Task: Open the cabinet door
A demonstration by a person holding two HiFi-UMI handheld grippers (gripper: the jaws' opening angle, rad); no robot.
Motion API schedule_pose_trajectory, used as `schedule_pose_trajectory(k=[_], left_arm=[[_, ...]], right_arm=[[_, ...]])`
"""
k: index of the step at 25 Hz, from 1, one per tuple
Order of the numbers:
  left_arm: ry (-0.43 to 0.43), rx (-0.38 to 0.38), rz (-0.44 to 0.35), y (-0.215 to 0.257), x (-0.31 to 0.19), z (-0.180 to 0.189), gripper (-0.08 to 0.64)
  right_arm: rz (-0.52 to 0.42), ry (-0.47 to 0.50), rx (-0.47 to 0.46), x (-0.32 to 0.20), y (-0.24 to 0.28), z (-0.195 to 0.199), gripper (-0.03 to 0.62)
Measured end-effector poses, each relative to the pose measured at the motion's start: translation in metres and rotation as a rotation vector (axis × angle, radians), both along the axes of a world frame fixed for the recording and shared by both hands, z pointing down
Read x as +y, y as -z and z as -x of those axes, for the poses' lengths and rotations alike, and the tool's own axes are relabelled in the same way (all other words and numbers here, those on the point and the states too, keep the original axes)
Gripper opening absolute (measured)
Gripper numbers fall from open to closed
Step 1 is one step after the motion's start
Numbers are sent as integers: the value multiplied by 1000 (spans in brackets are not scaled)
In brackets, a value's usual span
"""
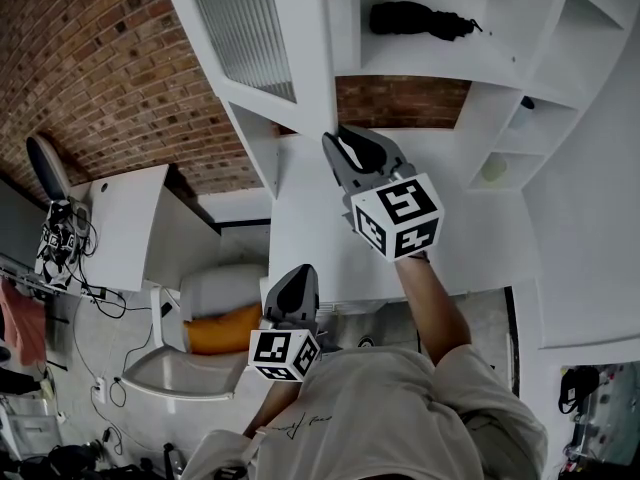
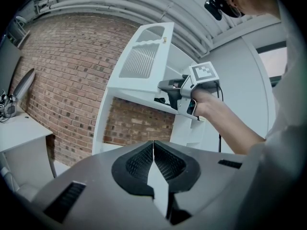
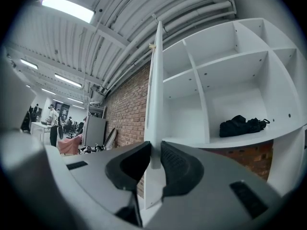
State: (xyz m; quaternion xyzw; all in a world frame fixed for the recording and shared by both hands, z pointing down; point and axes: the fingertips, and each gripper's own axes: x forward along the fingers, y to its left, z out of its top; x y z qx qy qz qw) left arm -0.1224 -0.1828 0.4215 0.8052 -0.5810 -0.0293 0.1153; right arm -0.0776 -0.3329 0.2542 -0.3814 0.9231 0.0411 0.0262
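Note:
The white cabinet door [image 1: 250, 38] with its ribbed panel stands swung out from the open-shelved cabinet [image 1: 420, 63]. My right gripper [image 1: 345, 146] is raised to the door's lower free edge. In the right gripper view the door [image 3: 154, 80] shows edge-on, its thin edge pinched between the two black pads of my right gripper [image 3: 155, 152]. The left gripper view shows that door [image 2: 144, 61] from the side, with the right gripper [image 2: 165, 86] on its edge. My left gripper [image 1: 298, 280] hangs lower and nearer my body, its jaws [image 2: 153, 145] shut with nothing between them.
A black bag [image 3: 240, 125] lies on a cabinet shelf [image 1: 415, 18]. A brick wall [image 1: 90, 58] stands behind. To the left are a white desk [image 1: 130, 218], an orange cushion [image 1: 225, 330] on a white seat, and cables on the floor [image 1: 95, 368].

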Motion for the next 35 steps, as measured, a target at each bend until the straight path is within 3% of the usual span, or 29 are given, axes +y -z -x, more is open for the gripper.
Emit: schedule_pose_trajectory(k=[35], left_arm=[[53, 14, 5, -3, 23, 14, 17]], right_arm=[[-20, 222, 20, 66, 1, 51, 67]])
